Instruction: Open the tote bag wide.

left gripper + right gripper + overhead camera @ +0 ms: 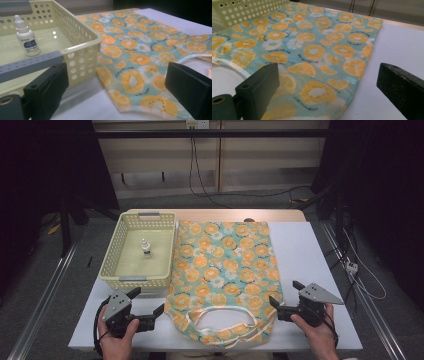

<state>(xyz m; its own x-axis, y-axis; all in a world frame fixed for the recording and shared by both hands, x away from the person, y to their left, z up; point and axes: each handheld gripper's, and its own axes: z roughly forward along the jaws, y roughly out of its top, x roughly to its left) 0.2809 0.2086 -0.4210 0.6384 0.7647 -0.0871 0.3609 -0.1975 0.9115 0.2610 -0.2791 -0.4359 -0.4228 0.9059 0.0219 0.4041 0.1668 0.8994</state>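
A fruit-print cloth bag [225, 270] lies flat across the middle of the high view, its handles toward the bottom edge. At lower left the left gripper [148, 303] stands wide apart, holding nothing; at lower right the right gripper [285, 295] is likewise wide and empty. Upper left of centre sits a yellow basket [112, 255] holding a small dropper bottle [145, 248]

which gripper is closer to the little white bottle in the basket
Left. The left gripper sits just in front of the basket holding the bottle; the right gripper is across the fruit-print bag, at its far corner.
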